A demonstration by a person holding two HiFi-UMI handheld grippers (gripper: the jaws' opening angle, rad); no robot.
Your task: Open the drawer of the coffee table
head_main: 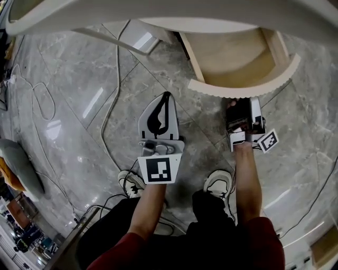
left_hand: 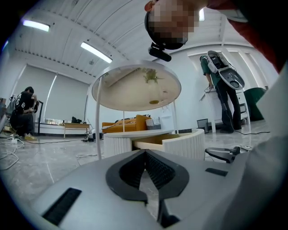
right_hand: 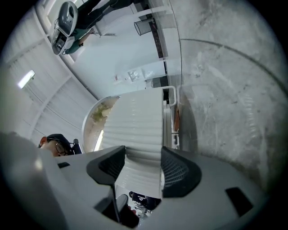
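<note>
The coffee table's round white top (head_main: 158, 16) fills the upper edge of the head view. Below it the drawer stands pulled out, its pale wooden inside (head_main: 232, 58) showing behind a curved ribbed white front (head_main: 248, 87). My right gripper (head_main: 240, 103) is at that front, and in the right gripper view the ribbed front (right_hand: 139, 134) sits between the jaws of the gripper (right_hand: 140, 164) with both pads against it. My left gripper (head_main: 165, 100) hangs over the floor to the left of the drawer, jaws shut with nothing in them (left_hand: 145, 155). The left gripper view shows the open drawer (left_hand: 180, 143) from the side.
Cables (head_main: 113, 95) trail over the grey marble floor left of the table. The person's shoes (head_main: 219, 184) stand just behind the grippers. A grey object (head_main: 21, 163) lies at the far left. An orange sofa (left_hand: 126, 122) and a person (left_hand: 22, 112) are far behind.
</note>
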